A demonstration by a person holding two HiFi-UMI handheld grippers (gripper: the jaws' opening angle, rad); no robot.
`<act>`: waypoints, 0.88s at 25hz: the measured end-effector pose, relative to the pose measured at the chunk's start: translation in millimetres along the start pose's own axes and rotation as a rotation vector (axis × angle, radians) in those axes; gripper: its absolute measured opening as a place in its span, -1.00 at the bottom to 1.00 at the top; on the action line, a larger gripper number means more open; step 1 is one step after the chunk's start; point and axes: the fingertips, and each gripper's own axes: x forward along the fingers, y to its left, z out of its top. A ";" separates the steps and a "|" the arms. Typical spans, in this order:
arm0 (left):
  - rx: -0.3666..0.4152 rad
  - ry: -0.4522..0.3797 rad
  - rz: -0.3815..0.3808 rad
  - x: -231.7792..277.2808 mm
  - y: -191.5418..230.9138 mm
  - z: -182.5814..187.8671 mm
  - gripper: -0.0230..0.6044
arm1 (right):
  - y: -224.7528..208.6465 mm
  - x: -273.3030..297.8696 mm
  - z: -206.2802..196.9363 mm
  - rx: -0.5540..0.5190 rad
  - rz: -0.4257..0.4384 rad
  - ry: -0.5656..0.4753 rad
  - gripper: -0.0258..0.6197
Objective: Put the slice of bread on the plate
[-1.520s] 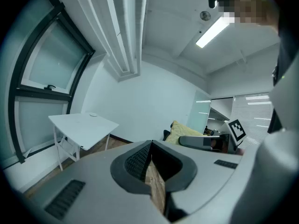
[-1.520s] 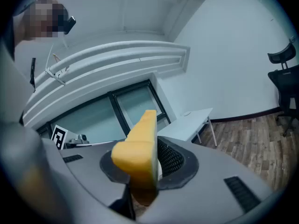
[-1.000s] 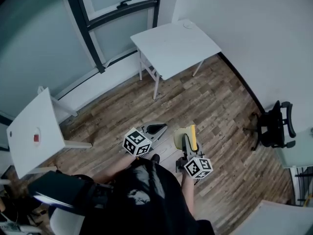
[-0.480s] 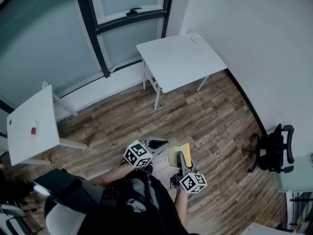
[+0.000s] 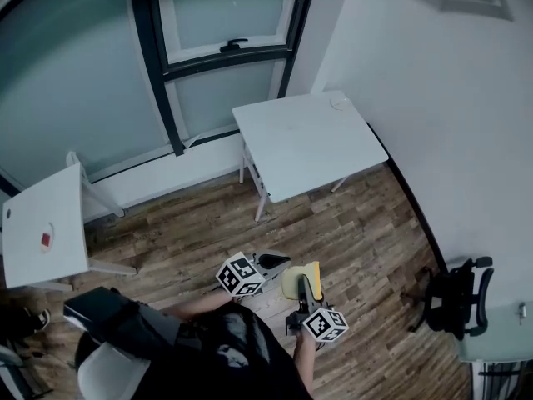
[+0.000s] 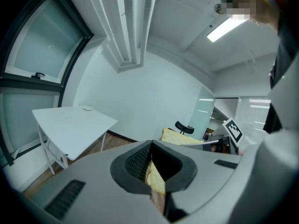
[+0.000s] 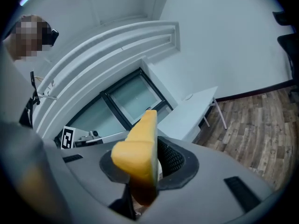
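My right gripper (image 5: 306,290) is shut on a slice of bread (image 5: 293,280), a pale yellow slab with a brown crust that stands on edge between the jaws (image 7: 140,153). Just left of it, my left gripper (image 5: 275,262) is shut with nothing seen in it from above. In the left gripper view a thin tan sliver shows in the slit between its jaws, and I cannot tell what it is. A small white plate (image 5: 339,102) lies at the far corner of the white table (image 5: 308,140), well ahead of both grippers. The plate (image 6: 87,108) also shows in the left gripper view.
A second white table (image 5: 42,236) with a small red thing (image 5: 46,240) stands at the left. A black office chair (image 5: 454,294) is at the right by the wall. Wooden floor (image 5: 358,232) lies between me and the table. Windows run along the far wall.
Both grippers have been carried forward over the floor toward the white table with the plate. The bread has stayed in the right gripper's jaws, and the left gripper has stayed shut.
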 end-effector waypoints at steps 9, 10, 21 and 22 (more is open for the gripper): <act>0.029 0.034 -0.067 54.1 68.6 45.7 -0.91 | -15.8 68.3 72.1 -0.024 -0.020 -0.084 -0.62; 0.032 0.035 -0.070 61.4 71.1 49.2 -0.91 | -23.0 69.9 71.5 -0.005 -0.027 -0.073 -0.62; 0.007 0.044 0.003 182.9 134.6 90.6 -0.91 | -133.5 122.4 152.2 0.022 -0.019 0.020 -0.62; 0.001 0.038 0.012 198.6 141.9 99.9 -0.91 | -141.6 129.9 168.8 0.000 -0.005 0.029 -0.62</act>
